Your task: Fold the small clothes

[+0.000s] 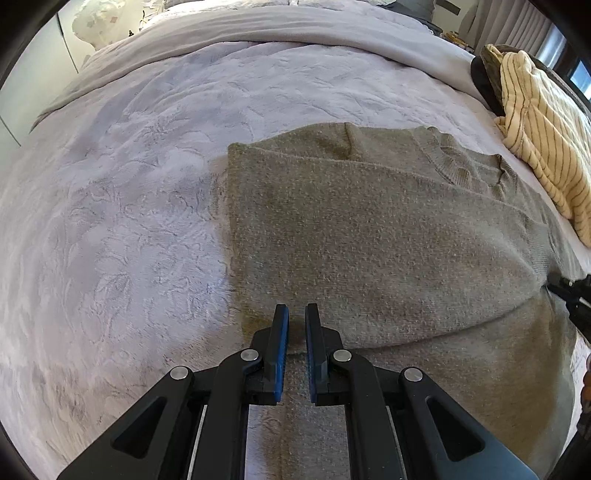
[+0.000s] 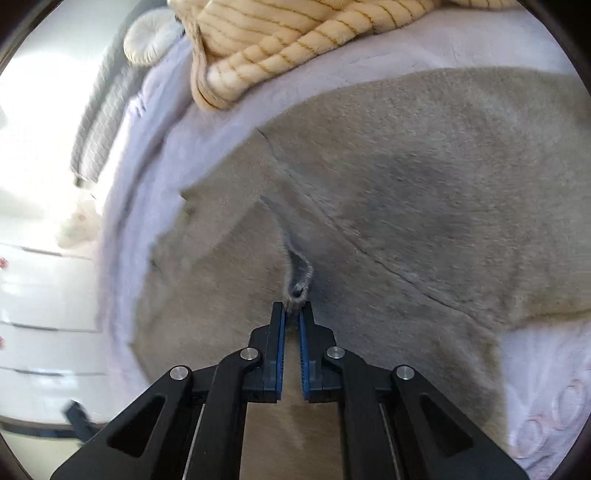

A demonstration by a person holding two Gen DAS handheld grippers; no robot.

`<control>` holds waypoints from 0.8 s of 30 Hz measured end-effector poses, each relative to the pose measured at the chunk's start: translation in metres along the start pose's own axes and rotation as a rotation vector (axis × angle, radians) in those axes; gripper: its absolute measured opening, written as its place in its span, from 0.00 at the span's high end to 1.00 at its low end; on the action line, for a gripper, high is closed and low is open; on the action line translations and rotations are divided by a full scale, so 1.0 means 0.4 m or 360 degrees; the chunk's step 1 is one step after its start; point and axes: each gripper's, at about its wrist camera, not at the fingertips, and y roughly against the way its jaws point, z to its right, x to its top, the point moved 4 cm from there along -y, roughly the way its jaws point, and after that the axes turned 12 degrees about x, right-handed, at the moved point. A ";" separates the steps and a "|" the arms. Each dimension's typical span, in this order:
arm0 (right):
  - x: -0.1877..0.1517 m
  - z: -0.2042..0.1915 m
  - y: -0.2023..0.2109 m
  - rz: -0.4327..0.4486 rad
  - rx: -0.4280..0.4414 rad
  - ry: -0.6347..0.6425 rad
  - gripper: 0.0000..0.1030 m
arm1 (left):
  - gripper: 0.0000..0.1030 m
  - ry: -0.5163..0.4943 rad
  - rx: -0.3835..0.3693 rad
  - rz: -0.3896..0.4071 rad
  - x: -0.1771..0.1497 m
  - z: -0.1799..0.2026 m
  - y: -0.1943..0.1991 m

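Observation:
An olive-grey knit sweater (image 1: 369, 229) lies on the pale lilac bedspread (image 1: 129, 184), its upper part folded down over the lower part. My left gripper (image 1: 296, 314) hovers over the sweater's folded edge near its left side, jaws a narrow gap apart and empty. My right gripper (image 2: 291, 312) is shut on a pinched tuft of the same sweater (image 2: 424, 192), lifting a small ridge of fabric. The right wrist view is motion-blurred. The right gripper's black body shows at the right edge of the left wrist view (image 1: 576, 299).
A cream garment with thin dark stripes (image 1: 543, 136) lies heaped at the bed's right side, beyond the sweater; it also shows in the right wrist view (image 2: 280, 40). A grey blanket (image 1: 277, 33) runs across the far bed. White drawers (image 2: 40, 332) stand past the bed edge.

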 end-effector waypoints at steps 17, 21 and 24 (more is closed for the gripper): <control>-0.066 0.029 0.139 -0.0015 0.0129 -0.0161 0.34 | 0.90 -0.0072 0.0010 -0.0071 -0.038 0.096 0.039; -0.087 0.065 0.174 0.0006 0.0157 -0.0214 0.34 | 0.80 -0.0135 -0.0002 -0.0103 -0.055 0.144 0.043; -0.099 0.090 0.201 0.0030 0.0178 -0.0239 0.33 | 0.01 -0.0118 0.0039 -0.0046 -0.056 0.170 0.064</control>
